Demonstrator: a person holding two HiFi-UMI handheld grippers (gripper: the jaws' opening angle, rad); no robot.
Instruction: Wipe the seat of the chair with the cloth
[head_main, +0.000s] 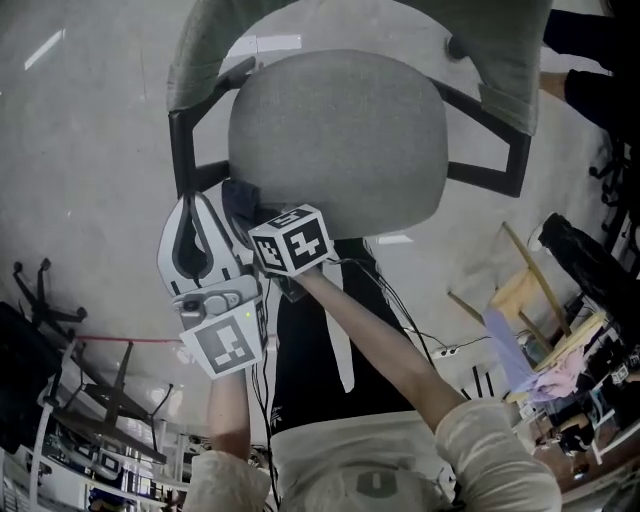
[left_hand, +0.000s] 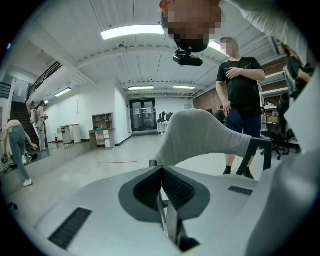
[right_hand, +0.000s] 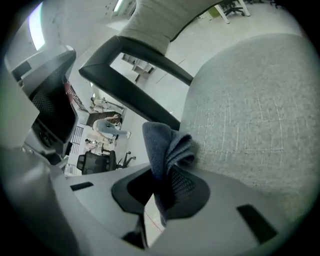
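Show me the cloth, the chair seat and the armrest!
cloth (right_hand: 161, 145): right gripper view, its folded middle.
chair seat (head_main: 340, 140): head view, cushion centre.
armrest (right_hand: 150, 59): right gripper view, middle of the black bar.

Mostly covered cloth, chair cut off at the edges

In the right gripper view the cloth (right_hand: 167, 150) has its lower end buried between the jaws of the right gripper (right_hand: 161, 182), and the seat (right_hand: 250, 110) runs out past the right edge. In the head view a marker cube (head_main: 292, 240) covers those jaws and nearly all the cloth, leaving one dark fold at the seat's near-left edge. The backrest (head_main: 505, 70) is cut off at the far edge, and the chair's base is hidden under the seat. The people (left_hand: 20, 145) at far left in the left gripper view are too small to make out.
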